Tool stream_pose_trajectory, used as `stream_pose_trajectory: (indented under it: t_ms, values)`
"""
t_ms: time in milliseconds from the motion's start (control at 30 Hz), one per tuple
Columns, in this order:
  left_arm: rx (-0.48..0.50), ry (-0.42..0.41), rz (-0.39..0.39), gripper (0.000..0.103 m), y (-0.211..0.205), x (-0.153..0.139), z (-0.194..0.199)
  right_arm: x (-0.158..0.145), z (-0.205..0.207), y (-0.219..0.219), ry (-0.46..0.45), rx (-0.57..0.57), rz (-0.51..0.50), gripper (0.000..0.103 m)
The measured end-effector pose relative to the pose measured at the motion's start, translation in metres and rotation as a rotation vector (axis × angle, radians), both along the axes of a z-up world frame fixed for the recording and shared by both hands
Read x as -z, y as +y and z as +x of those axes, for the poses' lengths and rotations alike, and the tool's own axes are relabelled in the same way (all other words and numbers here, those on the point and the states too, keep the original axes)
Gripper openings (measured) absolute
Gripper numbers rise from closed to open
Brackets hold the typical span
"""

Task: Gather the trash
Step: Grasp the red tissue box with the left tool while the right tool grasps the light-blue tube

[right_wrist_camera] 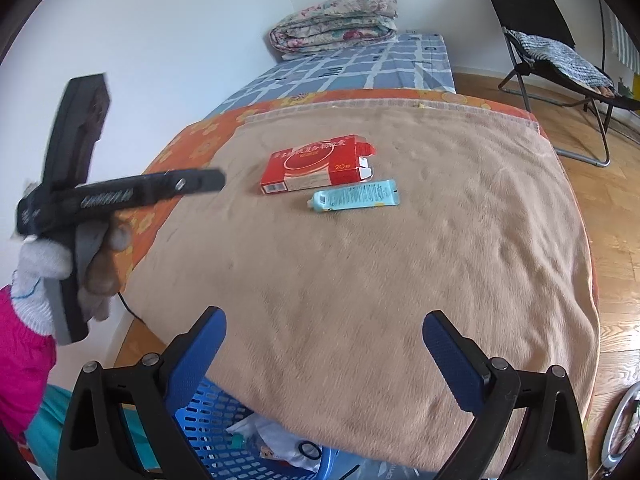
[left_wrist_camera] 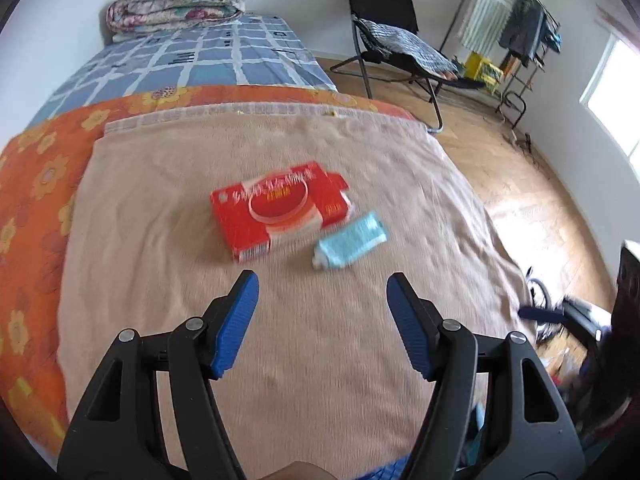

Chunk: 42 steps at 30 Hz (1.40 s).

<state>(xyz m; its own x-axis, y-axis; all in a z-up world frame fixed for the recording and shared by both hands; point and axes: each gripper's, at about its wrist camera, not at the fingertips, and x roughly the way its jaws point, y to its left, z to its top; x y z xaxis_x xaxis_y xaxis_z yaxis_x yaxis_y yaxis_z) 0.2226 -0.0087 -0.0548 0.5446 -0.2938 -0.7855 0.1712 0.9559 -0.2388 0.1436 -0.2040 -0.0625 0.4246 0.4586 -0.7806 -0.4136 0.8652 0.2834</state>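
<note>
Both grippers, left gripper [left_wrist_camera: 322, 280] and right gripper [right_wrist_camera: 324, 320], wide open, empty; red box [left_wrist_camera: 280, 212] touching tube [left_wrist_camera: 350, 242] mid-bed, so grabbing one may drag other.

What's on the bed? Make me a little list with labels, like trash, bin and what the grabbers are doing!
trash: red box, light blue tube, side by side on the tan blanket
bin: blue basket below the bed's near edge, some trash inside
left hand-held gripper: open, empty
right hand-held gripper: open, empty
</note>
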Motion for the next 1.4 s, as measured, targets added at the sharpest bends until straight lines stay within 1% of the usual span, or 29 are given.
stream_pose_trajectory:
  t_ms: [67,133,300,400,567,633,700,800,867,1033,1100,1133,1233,1400]
  values:
    - [-0.012,0.001,-0.018,0.069,0.004,0.005,0.021,0.001,0.006,0.002,0.003,-0.009,-0.002,0.098]
    - [-0.017,0.0,-0.021,0.069,0.006,0.01,0.039,0.003,0.013,0.004,0.012,-0.008,0.001,0.095]
    - [-0.03,0.008,-0.028,0.069,0.01,0.025,0.078,0.012,0.033,0.004,0.054,0.008,0.018,0.095]
    - [-0.052,0.012,-0.055,0.069,0.016,0.035,0.099,0.015,0.042,0.006,0.06,0.011,0.017,0.092]
    - [-0.063,0.029,-0.062,0.069,0.021,0.048,0.131,0.019,0.05,0.012,0.067,0.001,0.02,0.092]
    - [-0.058,0.039,-0.054,0.069,0.021,0.054,0.143,0.021,0.05,0.015,0.061,-0.009,0.007,0.092]
    - [-0.065,0.051,-0.05,0.069,0.022,0.059,0.151,0.022,0.049,0.016,0.057,-0.015,-0.005,0.092]
    - [-0.064,0.103,-0.11,0.069,0.025,0.071,0.161,0.025,0.049,0.016,0.064,-0.015,-0.012,0.092]
    - [-0.058,0.139,-0.128,0.069,0.026,0.077,0.163,0.027,0.049,0.014,0.066,-0.011,-0.015,0.092]
    - [-0.021,0.167,-0.119,0.069,0.019,0.079,0.148,0.027,0.052,0.01,0.075,0.007,-0.01,0.092]
    - [0.014,0.171,-0.094,0.069,0.013,0.077,0.137,0.027,0.054,0.008,0.082,0.02,0.0,0.092]
    - [0.035,0.162,-0.059,0.069,0.007,0.075,0.131,0.027,0.056,0.006,0.088,0.029,0.007,0.092]
    - [0.08,0.153,0.035,0.078,-0.01,0.074,0.119,0.031,0.062,0.0,0.121,0.058,0.033,0.092]
    - [0.165,0.139,0.188,0.08,-0.043,0.078,0.106,0.037,0.069,-0.009,0.161,0.106,0.061,0.091]
